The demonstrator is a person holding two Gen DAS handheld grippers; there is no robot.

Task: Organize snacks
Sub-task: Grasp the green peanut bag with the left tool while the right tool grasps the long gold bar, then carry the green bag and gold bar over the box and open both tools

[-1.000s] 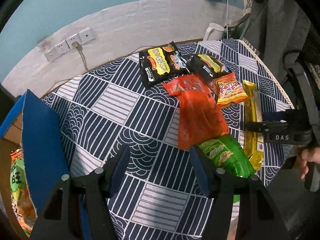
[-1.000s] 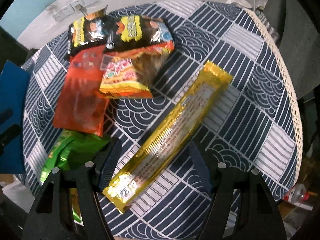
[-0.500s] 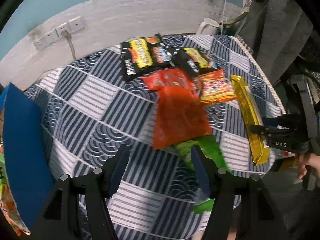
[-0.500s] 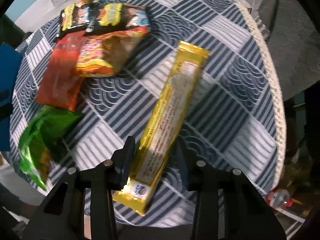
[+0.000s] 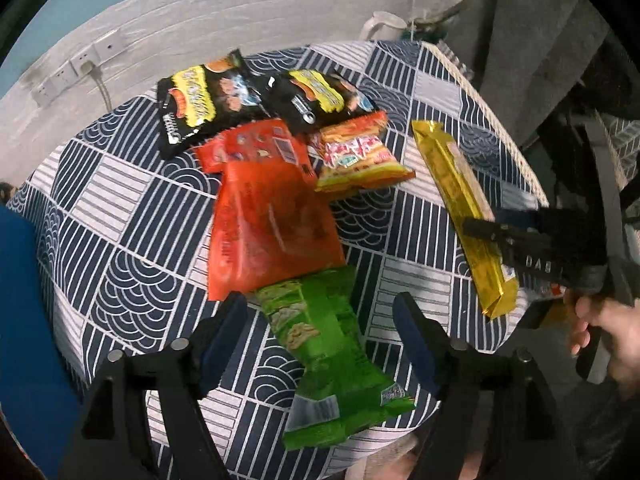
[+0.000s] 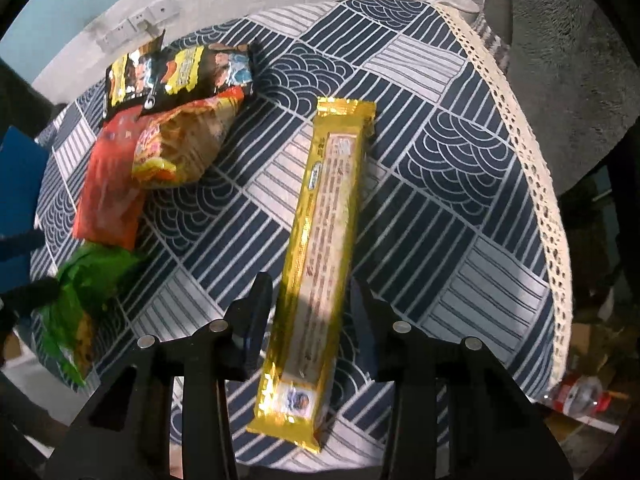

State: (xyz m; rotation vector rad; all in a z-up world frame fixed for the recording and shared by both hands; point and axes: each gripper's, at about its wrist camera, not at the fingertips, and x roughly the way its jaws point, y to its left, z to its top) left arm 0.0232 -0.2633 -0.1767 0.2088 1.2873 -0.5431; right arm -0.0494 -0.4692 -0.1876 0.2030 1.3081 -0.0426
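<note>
Snack packets lie on a table under a blue patterned cloth (image 5: 120,208). My left gripper (image 5: 320,316) hangs over a green packet (image 5: 320,332) at the near edge. Its jaws are opening, the packet lies between them, and the pads stand clear of it. My right gripper (image 6: 310,302) is shut on a long gold packet (image 6: 328,208) near its lower end. In the left wrist view the gold packet (image 5: 452,184) slants along the table's right edge, pinched by the right gripper (image 5: 476,228), which a hand (image 5: 608,328) holds.
A red packet (image 5: 264,216), an orange-yellow packet (image 5: 360,156) and two black packets (image 5: 200,96) (image 5: 316,96) lie overlapped at mid-table. A blue box flap (image 5: 24,320) stands at the left. A white mug (image 5: 380,24) sits at the back, and a bottle (image 6: 580,392) lies on the floor.
My right gripper closed on the gold packet, which now lies in line with its fingers. My left gripper moved right from the blue box to over the green packet and its jaws widened.
</note>
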